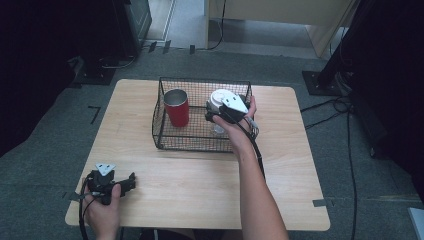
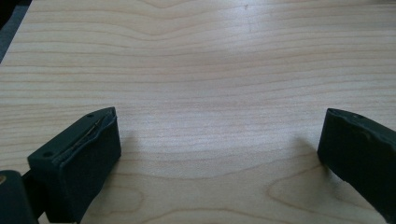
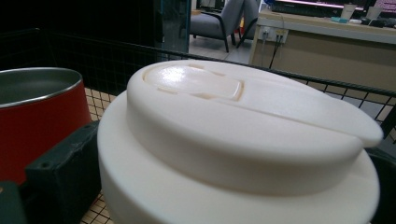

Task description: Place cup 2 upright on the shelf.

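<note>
Your right gripper (image 1: 216, 114) sits inside the wire basket (image 1: 170, 142), centre of the high view, just right of middle. Its jaws are clamped around a white lidded cup (image 1: 221, 99), one jaw on each side of the cup below the lid. In the right gripper view the white lid (image 3: 243, 126) takes up most of the frame; a black jaw presses the cup wall at lower left, the other jaw touches it at the far right edge. The cup stands upright in the right half of the basket; whether its base rests on the basket floor, you cannot tell.

A red metal cup (image 1: 176, 107) stands upright in the left half of the basket, open top, grey inside. It shows at the left of the right gripper view (image 3: 37, 116), near the white cup but apart from it.

The basket sits on the wooden bench (image 1: 200, 190), toward the upper middle of the benchtop.

Your left gripper (image 1: 131, 181) rests at the lower left of the high view, on the bench near its front-left corner, well apart from the basket. Its jaws are spread wide and hold nothing; in the left gripper view (image 2: 217, 154) bare wood grain lies between them.
</note>
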`<state>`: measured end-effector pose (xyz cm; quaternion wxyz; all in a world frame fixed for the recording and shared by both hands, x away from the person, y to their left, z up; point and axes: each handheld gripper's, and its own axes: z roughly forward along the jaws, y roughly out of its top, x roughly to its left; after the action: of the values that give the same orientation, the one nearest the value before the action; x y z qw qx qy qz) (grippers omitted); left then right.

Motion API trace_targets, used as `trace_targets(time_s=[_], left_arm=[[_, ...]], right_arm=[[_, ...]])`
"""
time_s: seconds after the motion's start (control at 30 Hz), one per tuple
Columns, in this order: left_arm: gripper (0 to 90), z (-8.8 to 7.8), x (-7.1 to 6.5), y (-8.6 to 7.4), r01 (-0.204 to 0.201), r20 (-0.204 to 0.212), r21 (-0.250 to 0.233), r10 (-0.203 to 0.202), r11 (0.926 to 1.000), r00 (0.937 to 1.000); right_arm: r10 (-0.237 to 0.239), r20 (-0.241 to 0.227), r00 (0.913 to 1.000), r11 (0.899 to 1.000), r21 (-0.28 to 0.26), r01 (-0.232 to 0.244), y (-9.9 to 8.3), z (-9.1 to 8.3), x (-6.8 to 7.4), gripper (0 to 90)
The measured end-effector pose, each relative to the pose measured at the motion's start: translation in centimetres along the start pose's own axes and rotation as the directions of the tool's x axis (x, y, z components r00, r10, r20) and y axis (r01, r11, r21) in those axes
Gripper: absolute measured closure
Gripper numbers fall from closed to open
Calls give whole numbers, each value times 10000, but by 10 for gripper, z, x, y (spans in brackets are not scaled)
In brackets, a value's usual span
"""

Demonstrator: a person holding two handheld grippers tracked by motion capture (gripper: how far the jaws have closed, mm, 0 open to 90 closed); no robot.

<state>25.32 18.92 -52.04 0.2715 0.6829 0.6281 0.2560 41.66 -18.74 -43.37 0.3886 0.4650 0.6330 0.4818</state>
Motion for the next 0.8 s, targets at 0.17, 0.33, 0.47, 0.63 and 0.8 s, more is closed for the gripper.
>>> trace_targets(time_s=[0.17, 0.33, 0.47, 0.63, 0.8], left_arm=[[1, 0, 0, 0, 1, 1, -9, -1, 10000, 10000], [1, 0, 0, 0, 1, 0, -3, -1, 10000, 10000], [1, 0, 0, 0, -6, -1, -6, 6, 10000, 10000], [1, 0, 0, 0, -16, 2, 2, 16, 10000, 10000], [1, 0, 0, 0, -12, 4, 2, 12, 10000, 10000]], right_arm=[[12, -15, 10000, 10000, -23, -12, 1, -1, 0, 1], [108, 3, 9999, 9999, -75, -108, 2, -2, 0, 0], [311, 26, 9995, 9988, -375, -310, 6, -4, 0, 1], [432, -32, 9991, 9975, -564, -433, 15, -7, 2, 2], [317, -14, 9995, 9972, -673, -317, 22, -10, 3, 2]])
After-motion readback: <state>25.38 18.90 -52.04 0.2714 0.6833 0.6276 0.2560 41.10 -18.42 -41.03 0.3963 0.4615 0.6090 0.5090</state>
